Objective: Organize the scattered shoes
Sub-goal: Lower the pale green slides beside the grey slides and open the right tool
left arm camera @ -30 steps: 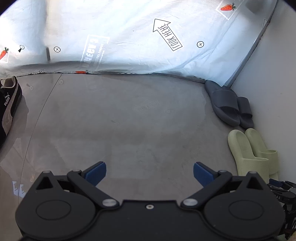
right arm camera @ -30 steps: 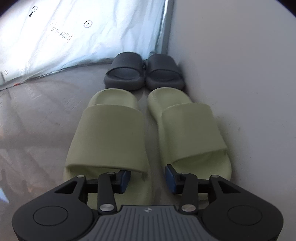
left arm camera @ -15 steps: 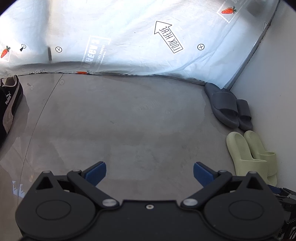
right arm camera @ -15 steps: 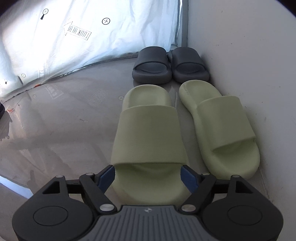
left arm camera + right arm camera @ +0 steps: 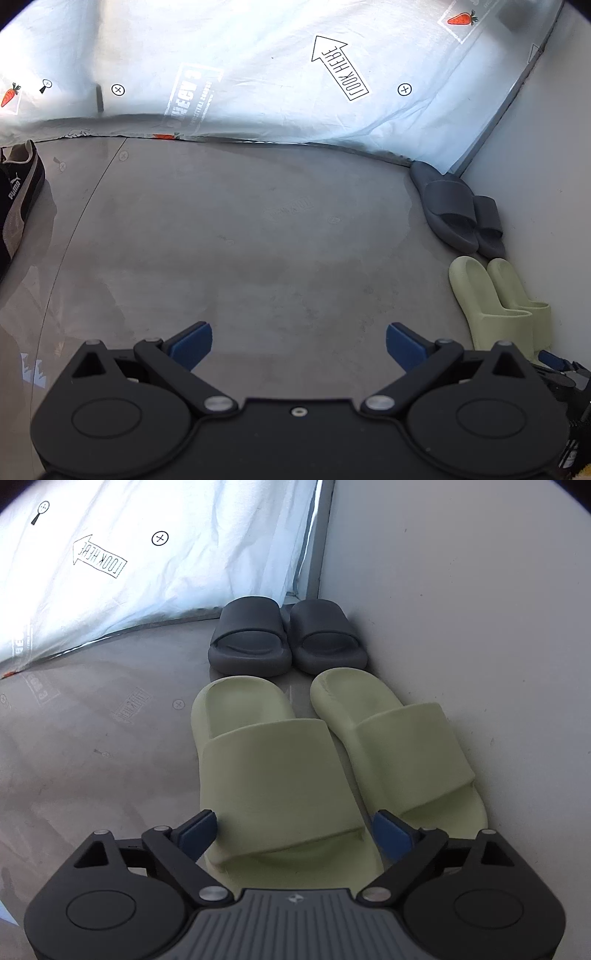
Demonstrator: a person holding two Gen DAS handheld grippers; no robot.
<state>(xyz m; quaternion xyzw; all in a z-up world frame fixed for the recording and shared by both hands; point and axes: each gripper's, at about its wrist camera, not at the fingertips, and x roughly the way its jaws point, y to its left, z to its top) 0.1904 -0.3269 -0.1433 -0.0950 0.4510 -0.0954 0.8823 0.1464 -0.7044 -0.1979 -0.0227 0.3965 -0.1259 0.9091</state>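
Observation:
Two pale green slides lie side by side along the white wall, the left one (image 5: pixel 273 775) and the right one (image 5: pixel 410 749). Behind them in the corner sits a dark grey pair (image 5: pixel 251 638). My right gripper (image 5: pixel 293 832) straddles the heel end of the left green slide. Its jaws are opening, and the blue pads stand clear of the slide's sides. My left gripper (image 5: pixel 298 345) hangs open over bare floor with nothing between its fingers. From there the green pair (image 5: pixel 495 302) and the grey pair (image 5: pixel 454 210) show at the right, and a black and grey sneaker (image 5: pixel 18 199) lies at the far left.
A silvery printed sheet (image 5: pixel 258 74) slopes up along the back of the glossy grey floor (image 5: pixel 258 240). A white wall (image 5: pixel 461 609) closes off the right side, close to the slides.
My right gripper's jaws have spread wider and now flank the left green slide; the view has drawn back a little. The left gripper and the shoes in its view have stayed put.

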